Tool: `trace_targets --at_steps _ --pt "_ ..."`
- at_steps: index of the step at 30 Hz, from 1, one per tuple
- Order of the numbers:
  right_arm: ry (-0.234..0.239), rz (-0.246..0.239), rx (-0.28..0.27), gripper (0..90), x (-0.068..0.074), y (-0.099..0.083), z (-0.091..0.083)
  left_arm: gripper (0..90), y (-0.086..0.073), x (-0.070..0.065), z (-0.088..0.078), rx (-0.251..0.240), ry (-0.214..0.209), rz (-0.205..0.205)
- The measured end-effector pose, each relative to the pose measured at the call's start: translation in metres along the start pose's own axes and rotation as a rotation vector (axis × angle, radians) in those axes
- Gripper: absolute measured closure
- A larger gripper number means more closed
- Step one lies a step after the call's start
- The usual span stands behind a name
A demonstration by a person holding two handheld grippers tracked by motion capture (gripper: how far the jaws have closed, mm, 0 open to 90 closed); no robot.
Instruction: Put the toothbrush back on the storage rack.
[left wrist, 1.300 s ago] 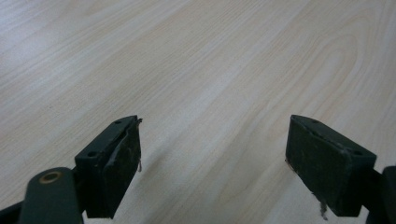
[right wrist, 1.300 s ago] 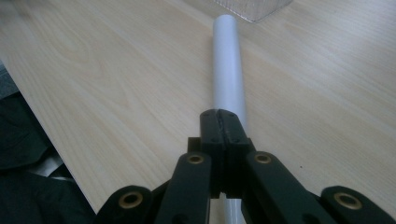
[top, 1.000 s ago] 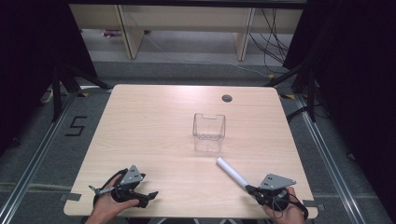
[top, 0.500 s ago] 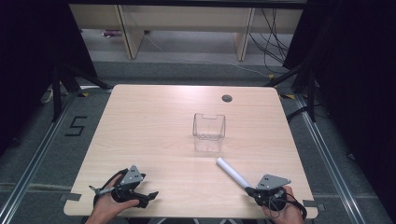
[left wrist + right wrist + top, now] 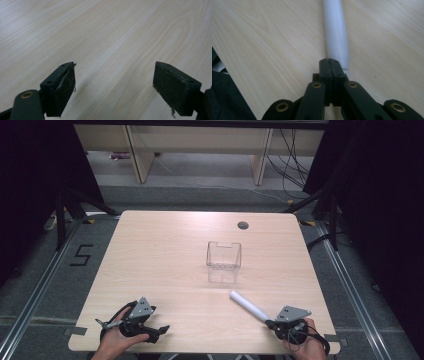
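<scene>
Paper roll [image 5: 249,305], white and rolled into a tube, lies near the front right corner of the surface [image 5: 165,250], angled from the right tool [image 5: 274,323] up toward the middle. Compared with the frame a second ago it's barely shifted, maybe slid a touch back toward the front edge along with the hand. To me that reads as the grab being settled and the lift not started yet.

Right gripper view shows the jaws pressed together with the near end of the roll [image 5: 335,32] pinched flat between them, tube running straight away from the camera. Hard to say how deep the bite goes, since the tips hide the very end.

Right hand [image 5: 302,345] sits low at the front right corner, tool pointing inward and to the left. Left hand [image 5: 117,340] rests near the front left corner, well apart from everything, and looks parked exactly where it was. Left tool [image 5: 113,85] is spread wide with nothing between the pads, just bare wood.

Clear plastic box [image 5: 224,256] stands around the middle of the surface, open top, well apart from the roll's far end. Probably where the roll is headed.
</scene>
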State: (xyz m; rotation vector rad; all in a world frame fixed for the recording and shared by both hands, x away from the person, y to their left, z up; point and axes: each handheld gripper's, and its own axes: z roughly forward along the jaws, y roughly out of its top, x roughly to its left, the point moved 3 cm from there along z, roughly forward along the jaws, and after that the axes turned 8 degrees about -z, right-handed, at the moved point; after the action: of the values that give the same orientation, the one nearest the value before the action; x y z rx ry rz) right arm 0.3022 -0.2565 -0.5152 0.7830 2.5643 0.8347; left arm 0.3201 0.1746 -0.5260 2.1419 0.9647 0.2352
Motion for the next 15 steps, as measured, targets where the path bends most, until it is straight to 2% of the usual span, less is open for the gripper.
trace_targets --at_steps 1,2,9,10,12,13,15 --pt "-0.009 -0.019 -0.006 90.0 -0.002 0.0 0.0 17.8 0.0 0.0 0.0 -0.001 0.001 -0.001" --pt "-0.007 0.004 0.01 90.0 -0.002 -0.001 -0.001 17.7 0.0 0.0 0.0 -0.001 0.0 -0.002" --pt "-0.038 0.006 0.034 90.0 -0.009 -0.004 0.002 17.7 0.0 0.0 0.001 0.0 0.006 -0.001" --pt "-0.044 -0.015 0.024 90.0 -0.012 -0.004 0.002 17.8 0.0 0.0 0.001 0.0 0.006 -0.001" --pt "-0.049 0.009 0.022 90.0 -0.012 -0.004 0.003 17.8 0.0 0.0 0.0 0.0 0.001 -0.004" --pt "-0.05 0.01 0.043 90.0 -0.014 -0.004 0.002 17.8 0.0 0.0 0.0 0.001 0.0 -0.004" --pt "-0.052 -0.011 0.035 90.0 -0.019 -0.004 0.003 17.7 0.0 0.002 0.0 0.007 0.01 0.003"
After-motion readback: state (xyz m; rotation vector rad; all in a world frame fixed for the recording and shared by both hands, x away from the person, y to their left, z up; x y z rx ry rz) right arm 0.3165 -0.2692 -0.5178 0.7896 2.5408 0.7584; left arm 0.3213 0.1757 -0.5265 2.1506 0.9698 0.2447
